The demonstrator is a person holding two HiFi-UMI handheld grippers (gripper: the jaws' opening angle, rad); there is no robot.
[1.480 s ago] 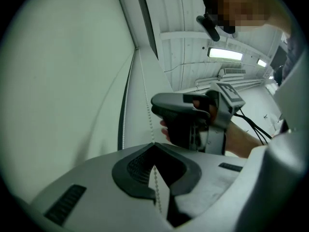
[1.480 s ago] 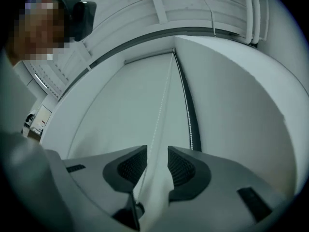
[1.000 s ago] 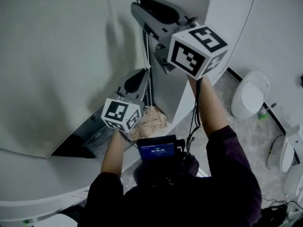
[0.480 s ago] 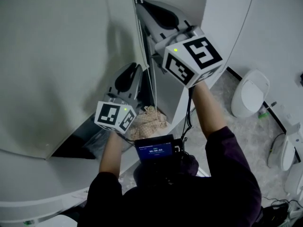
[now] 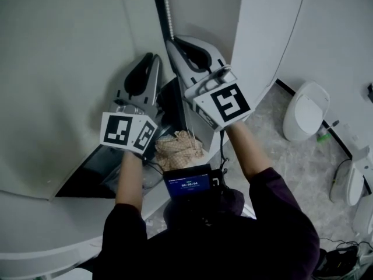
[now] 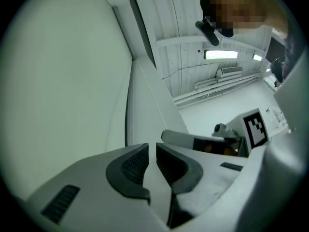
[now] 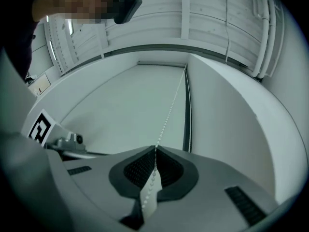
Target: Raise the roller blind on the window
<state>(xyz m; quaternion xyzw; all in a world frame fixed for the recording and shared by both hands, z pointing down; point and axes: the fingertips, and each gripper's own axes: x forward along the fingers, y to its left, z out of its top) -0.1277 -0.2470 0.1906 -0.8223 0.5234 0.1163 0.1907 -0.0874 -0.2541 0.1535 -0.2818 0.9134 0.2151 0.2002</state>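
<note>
The pale grey fabric roller blind [image 5: 64,69] fills the head view from 9 to 11 o'clock. Near centre, the left gripper [image 5: 150,60] points up beside the blind. Its dark ribbed pads [image 6: 133,166] are drawn to a thin slit with nothing seen between them. At its 2 o'clock, the right gripper [image 5: 176,44] is clamped on the white beaded pull chain [image 5: 166,13], which runs on toward 12 o'clock. A white ceramic toilet [image 5: 306,118] sits at 3 o'clock.

Speckled grey floor [image 5: 273,151]; white fixture [image 5: 306,116] standing on it.
</note>
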